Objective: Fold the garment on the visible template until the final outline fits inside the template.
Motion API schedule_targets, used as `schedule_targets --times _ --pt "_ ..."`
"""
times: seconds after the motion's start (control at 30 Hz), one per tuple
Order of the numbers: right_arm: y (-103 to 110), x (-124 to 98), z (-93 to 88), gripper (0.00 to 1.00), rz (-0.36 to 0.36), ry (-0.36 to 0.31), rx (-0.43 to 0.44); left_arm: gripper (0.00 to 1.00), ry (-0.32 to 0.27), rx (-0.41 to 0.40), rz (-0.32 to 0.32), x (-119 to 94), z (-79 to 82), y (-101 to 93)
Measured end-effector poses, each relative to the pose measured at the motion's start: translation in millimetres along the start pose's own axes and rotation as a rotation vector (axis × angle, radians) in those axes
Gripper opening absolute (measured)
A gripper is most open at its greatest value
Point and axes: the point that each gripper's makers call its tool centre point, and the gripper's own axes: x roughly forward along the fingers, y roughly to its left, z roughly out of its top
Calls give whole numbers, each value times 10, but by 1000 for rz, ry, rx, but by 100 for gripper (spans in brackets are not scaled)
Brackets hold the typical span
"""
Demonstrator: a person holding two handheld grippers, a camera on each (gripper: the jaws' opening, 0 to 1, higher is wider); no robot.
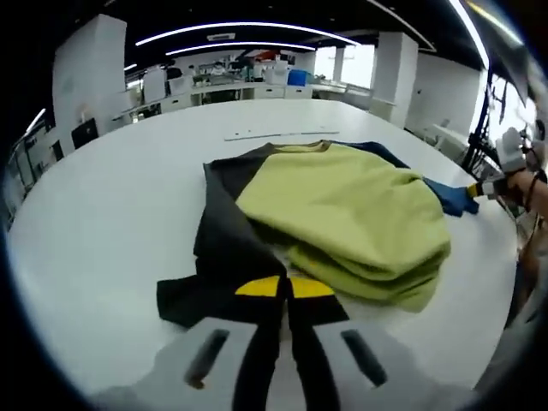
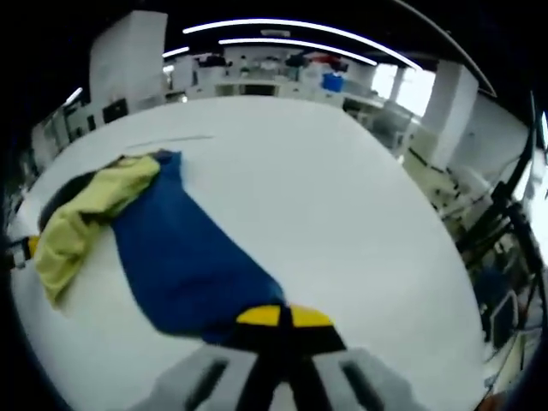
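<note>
Pinching the dark sleeve at 6 o'clock in the left gripper view, the left gripper (image 1: 285, 295) holds the garment (image 1: 342, 214) on the white table (image 1: 111, 205), while the right gripper (image 2: 284, 321), at 6 o'clock in its own view, clamps the blue sleeve.

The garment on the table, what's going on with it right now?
A person is working a multicoloured garment on the white table with two hand-held grippers. The left gripper is shut on its black part, and the right gripper is shut on its blue part. The yellow-green part lies bunched in folds between them. The garment is not yet a neat fold.
</note>
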Motion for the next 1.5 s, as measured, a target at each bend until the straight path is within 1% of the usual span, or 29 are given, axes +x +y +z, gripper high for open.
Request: schedule_targets --times 0.1,0.17,0.2,0.27,0.33,0.43,0.5,0.53,0.57,0.6,0.63,0.7,0.73,0.77,0.8,0.9,0.97,1.0,1.03,1.07,1.1,1.13,1.17,1.2,1.23,1.3,1.4,1.47,1.5 --pt "-4 17 21 0 4 -17 33 3 -9 19 -3 -39 16 -40" --pt "-9 14 33 0 4 -28 59 10 -18 39 -11 -57 44 -64" --pt "4 6 43 3 10 -32 70 14 -17 41 -12 -75 54 -67" --pt "35 -32 63 14 23 -45 92 23 -45 52 -31 -145 140 -93" --pt "33 -43 69 24 21 -47 97 27 -71 80 -43 -211 217 -49" --pt "52 -63 73 30 38 -53 103 32 -94 98 -75 -277 275 -27" --pt "93 -107 41 35 61 -45 130 36 -103 90 -84 -318 309 7" --pt "85 -95 32 38 58 -42 135 37 -110 93 -84 -343 331 45" --pt "82 -97 24 40 55 -39 133 38 -114 90 -78 -353 313 125" --pt "76 -122 -2 41 48 -36 130 39 -127 85 -66 -382 345 200" --pt "74 -132 -9 42 47 -34 131 40 -135 84 -63 -401 369 227" --pt "39 -141 -36 44 30 -22 144 40 -141 79 -44 -433 410 333" --pt "24 -169 -42 44 15 -23 152 40 -138 77 -28 -444 429 411" --pt "25 -183 -39 44 12 -26 151 39 -137 76 -22 -449 436 431" --pt "23 -196 -37 44 9 -28 153 37 -138 70 -6 -463 454 517" --pt "52 -205 -39 42 9 -22 157 35 -141 69 19 -474 478 666" --pt "100 -207 -47 40 22 -17 161 33 -122 76 31 -451 455 778" --pt "97 -200 -47 39 22 -16 164 32 -113 82 27 -437 437 794" --pt "116 -185 -50 39 23 -15 159 30 -87 65 20 -411 383 811" --pt "129 -175 -57 38 25 -11 154 28 -75 50 23 -397 354 827" --pt "160 -164 -70 37 30 -4 154 26 -59 53 8 -380 321 773" --pt "184 -160 -76 35 31 -2 152 25 -52 58 10 -361 298 782" --pt "205 -144 -86 34 32 4 147 23 -20 75 10 -279 213 833" --pt "207 -133 -88 33 31 6 150 22 7 81 16 -261 159 858" --pt "210 -124 -90 33 31 7 153 21 19 85 16 -269 132 853" --pt "239 -130 -103 32 27 9 159 20 42 82 -5 -196 66 862" --pt "231 -107 -109 32 17 15 154 19 81 116 -11 -150 4 888" --pt "212 -71 -112 31 8 19 148 18 92 159 -21 -131 -3 875" --pt "213 -66 -114 30 8 22 145 18 114 173 -28 -96 -44 911"
